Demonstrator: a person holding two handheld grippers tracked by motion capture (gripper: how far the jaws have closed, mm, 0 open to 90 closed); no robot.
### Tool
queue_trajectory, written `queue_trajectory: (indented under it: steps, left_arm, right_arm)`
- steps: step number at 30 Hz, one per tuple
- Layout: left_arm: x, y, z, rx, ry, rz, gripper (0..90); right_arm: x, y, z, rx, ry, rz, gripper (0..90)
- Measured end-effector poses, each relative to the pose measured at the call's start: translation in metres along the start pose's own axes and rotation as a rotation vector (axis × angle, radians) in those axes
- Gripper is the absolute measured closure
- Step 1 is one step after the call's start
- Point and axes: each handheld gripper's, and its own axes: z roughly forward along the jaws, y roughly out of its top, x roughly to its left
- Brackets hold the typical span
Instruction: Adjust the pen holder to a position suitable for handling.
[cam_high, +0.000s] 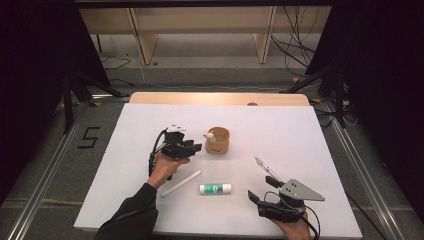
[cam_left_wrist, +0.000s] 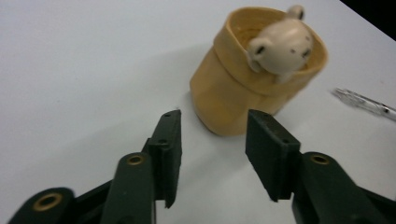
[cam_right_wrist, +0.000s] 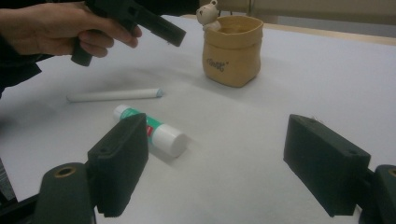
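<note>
Left gripper (cam_high: 196, 147), held in left hand (cam_high: 165, 164), sits mid-table w/ jaws apart, gripping nothing, just beside the tan pouch-shaped holder (cam_high: 218, 140). Left gripper view: bear figurine (cam_left_wrist: 280, 44) at the holder's rim; clear pen (cam_left_wrist: 366, 102) beyond. Right gripper (cam_high: 263, 188) at near right edge of the white table (cam_high: 300, 130), jaws spread wide, empty. Right gripper view shows dark lettering on the holder's front, unreadable, plus glue stick (cam_right_wrist: 152, 132) and white stick (cam_right_wrist: 114, 95) betw. grippers. High view: pen lies just beyond right gripper, toward the far edge.
</note>
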Motion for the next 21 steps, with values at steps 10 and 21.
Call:
queue_trajectory:
  steps: [10, 21]
  left_arm:
    - [-0.009, -0.005, -0.019, 0.075, -0.073, 0.070, 35.8]
    - [-0.016, -0.009, -0.028, 0.109, -0.128, 0.097, 26.1]
  right_arm:
    - [0.000, -0.001, 0.000, 0.003, 0.005, -0.001, 22.9]
    - [0.000, -0.001, -0.001, 0.000, 0.007, 0.000, 22.9]
